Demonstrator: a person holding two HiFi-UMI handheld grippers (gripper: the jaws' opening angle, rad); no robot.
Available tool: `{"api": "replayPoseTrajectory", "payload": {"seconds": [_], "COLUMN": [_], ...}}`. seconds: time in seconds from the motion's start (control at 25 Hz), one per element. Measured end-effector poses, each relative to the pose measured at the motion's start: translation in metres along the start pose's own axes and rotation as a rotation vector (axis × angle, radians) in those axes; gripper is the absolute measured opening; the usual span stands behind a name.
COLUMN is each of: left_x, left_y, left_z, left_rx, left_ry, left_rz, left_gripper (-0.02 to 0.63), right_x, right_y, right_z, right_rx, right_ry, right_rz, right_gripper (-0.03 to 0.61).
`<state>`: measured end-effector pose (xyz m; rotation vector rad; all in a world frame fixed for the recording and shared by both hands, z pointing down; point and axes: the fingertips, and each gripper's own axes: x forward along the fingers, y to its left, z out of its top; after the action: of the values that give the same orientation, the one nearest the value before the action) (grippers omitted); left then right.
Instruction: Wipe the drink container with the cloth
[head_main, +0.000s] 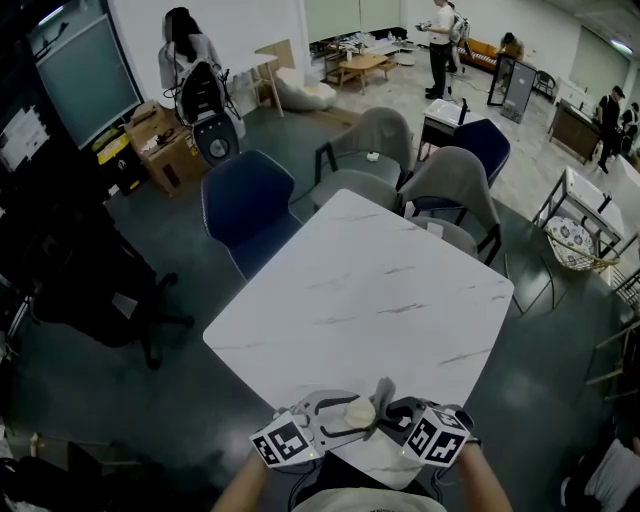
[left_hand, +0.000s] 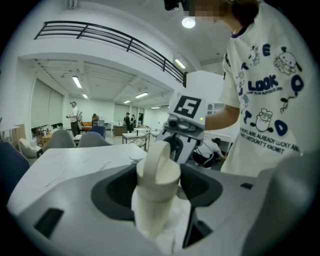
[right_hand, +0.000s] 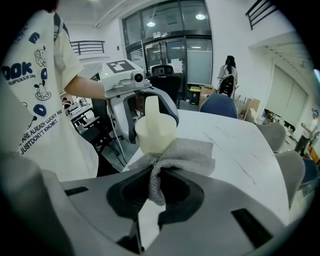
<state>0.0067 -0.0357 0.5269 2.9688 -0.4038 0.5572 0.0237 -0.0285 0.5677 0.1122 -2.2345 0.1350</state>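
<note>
A cream drink bottle (head_main: 358, 411) with a handled lid is held over the near corner of the white marble table (head_main: 370, 290). My left gripper (head_main: 345, 414) is shut on it; in the left gripper view the bottle (left_hand: 157, 185) stands upright between the jaws. My right gripper (head_main: 392, 412) is shut on a grey knitted cloth (head_main: 383, 393). In the right gripper view the cloth (right_hand: 185, 157) fans out from the jaws and lies against the bottle (right_hand: 155, 132) just below its lid. The two grippers face each other closely.
A blue chair (head_main: 245, 205) stands at the table's far left edge, and grey chairs (head_main: 370, 140) stand at the far side. An office chair (head_main: 90, 290) is on the left. Cardboard boxes (head_main: 165, 140) and people stand further back.
</note>
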Motion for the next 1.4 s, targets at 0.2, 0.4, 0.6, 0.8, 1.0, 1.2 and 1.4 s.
{"api": "replayPoseTrajectory", "payload": {"seconds": [0.2, 0.4, 0.6, 0.8, 1.0, 1.2, 1.4], "left_x": [-0.001, -0.001, 0.000, -0.002, -0.002, -0.001, -0.001], "left_y": [-0.002, -0.004, -0.005, -0.006, -0.007, -0.006, -0.005], "left_z": [0.002, 0.000, 0.001, 0.001, 0.000, 0.001, -0.001], "left_rx": [0.031, 0.050, 0.050, 0.051, 0.044, 0.042, 0.008], "left_ry": [0.006, 0.011, 0.024, 0.023, 0.013, 0.012, 0.007], "left_rz": [-0.090, -0.169, -0.181, -0.176, -0.165, -0.149, -0.100], "left_gripper": [0.279, 0.279, 0.279, 0.279, 0.279, 0.279, 0.279], "right_x": [-0.011, -0.017, -0.014, 0.006, 0.032, 0.056, 0.071], "right_y": [0.000, 0.000, -0.003, -0.005, -0.003, 0.000, 0.006], "right_z": [0.009, 0.014, 0.012, -0.002, -0.021, -0.042, -0.054], "right_rx": [-0.046, -0.084, -0.101, -0.070, -0.053, -0.025, 0.021], "right_ry": [0.017, 0.032, 0.048, 0.066, 0.101, 0.131, 0.128], "right_rz": [0.016, 0.023, 0.030, 0.033, 0.038, 0.039, 0.038], "right_gripper": [0.046, 0.046, 0.046, 0.046, 0.046, 0.046, 0.046]}}
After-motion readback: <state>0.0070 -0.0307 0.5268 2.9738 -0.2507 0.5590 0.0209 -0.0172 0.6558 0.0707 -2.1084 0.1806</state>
